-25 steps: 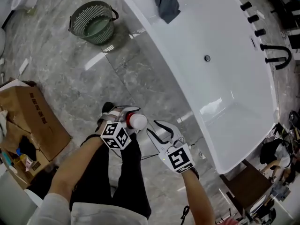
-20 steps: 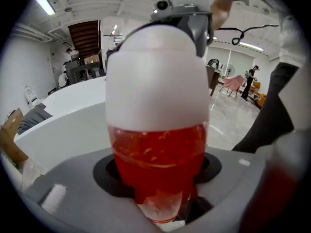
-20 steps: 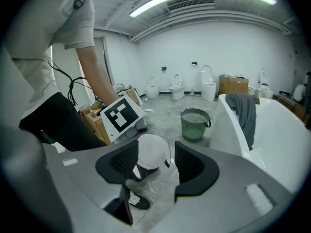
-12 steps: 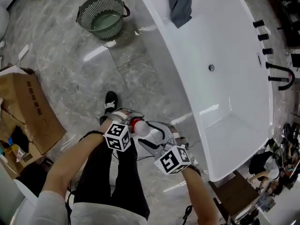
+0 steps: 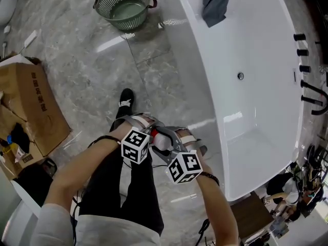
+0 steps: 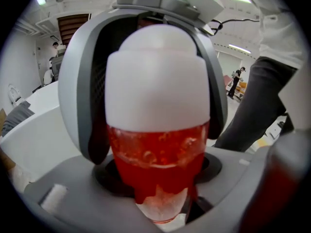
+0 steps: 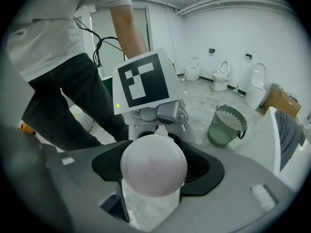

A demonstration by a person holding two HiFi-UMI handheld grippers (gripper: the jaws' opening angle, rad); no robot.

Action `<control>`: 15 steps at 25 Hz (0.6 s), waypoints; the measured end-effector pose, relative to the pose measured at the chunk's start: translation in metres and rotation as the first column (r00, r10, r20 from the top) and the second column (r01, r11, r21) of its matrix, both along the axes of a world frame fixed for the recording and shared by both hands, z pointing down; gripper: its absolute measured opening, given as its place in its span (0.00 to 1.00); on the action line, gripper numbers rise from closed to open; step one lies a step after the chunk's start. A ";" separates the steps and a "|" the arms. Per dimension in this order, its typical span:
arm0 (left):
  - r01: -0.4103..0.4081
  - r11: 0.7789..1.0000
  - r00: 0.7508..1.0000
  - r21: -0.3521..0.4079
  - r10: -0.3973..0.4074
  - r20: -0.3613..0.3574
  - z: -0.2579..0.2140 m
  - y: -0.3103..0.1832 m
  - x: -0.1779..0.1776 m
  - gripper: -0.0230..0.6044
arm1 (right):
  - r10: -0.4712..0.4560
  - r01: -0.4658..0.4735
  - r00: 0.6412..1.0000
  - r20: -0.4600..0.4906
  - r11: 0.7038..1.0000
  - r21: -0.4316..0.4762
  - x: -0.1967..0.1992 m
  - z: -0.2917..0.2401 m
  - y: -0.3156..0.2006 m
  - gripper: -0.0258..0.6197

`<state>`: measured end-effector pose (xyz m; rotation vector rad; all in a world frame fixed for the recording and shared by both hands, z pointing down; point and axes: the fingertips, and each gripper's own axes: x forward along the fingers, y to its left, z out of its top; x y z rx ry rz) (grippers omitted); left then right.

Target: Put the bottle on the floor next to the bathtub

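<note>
While the left gripper (image 6: pixel 160 210) and the right gripper (image 7: pixel 154 174) crowd together in the head view, the bottle (image 5: pixel 157 138) is all but buried. Only a sliver of white cap and red shows between them, up in the air over the person's legs, well off the floor (image 5: pixel 87 76) beside the bathtub (image 5: pixel 266 45). The bottle's base is lost inside the left gripper, whose grey jaws are clamped on the clear lower body. The right gripper has it too: curved jaws cupped round the domed cap, dark pads against both sides. The cap is smooth and matte, with bubbly red liquid below. The floor is glossy grey veined stone, the tub a slick white shell. A grey cloth (image 5: pixel 215 1) drapes over its rim, cut off at the top edge. A green slatted basket (image 5: pixel 124 6) stands nearby.
</note>
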<state>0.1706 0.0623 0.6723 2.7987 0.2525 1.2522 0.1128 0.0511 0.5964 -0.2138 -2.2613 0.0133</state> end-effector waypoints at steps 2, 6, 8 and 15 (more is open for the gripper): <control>0.004 1.000 1.000 -0.017 -0.004 -0.011 -0.002 -0.005 0.004 0.57 | 0.003 -0.003 1.000 -0.013 1.000 0.002 0.000 0.003 -0.006 0.47; 0.011 0.999 1.000 -0.034 -0.011 -0.015 -0.002 -0.014 0.006 0.57 | 0.010 -0.009 0.999 -0.037 1.000 0.009 0.002 0.004 -0.017 0.47; 0.002 0.999 1.000 -0.033 -0.003 -0.019 -0.002 -0.019 0.007 0.57 | 0.019 -0.018 0.999 -0.046 1.000 0.013 0.003 0.004 -0.023 0.47; -0.034 0.997 0.999 -0.072 0.032 -0.023 0.008 -0.029 -0.008 0.57 | 0.056 -0.059 0.996 -0.075 0.998 -0.033 -0.012 0.017 -0.038 0.48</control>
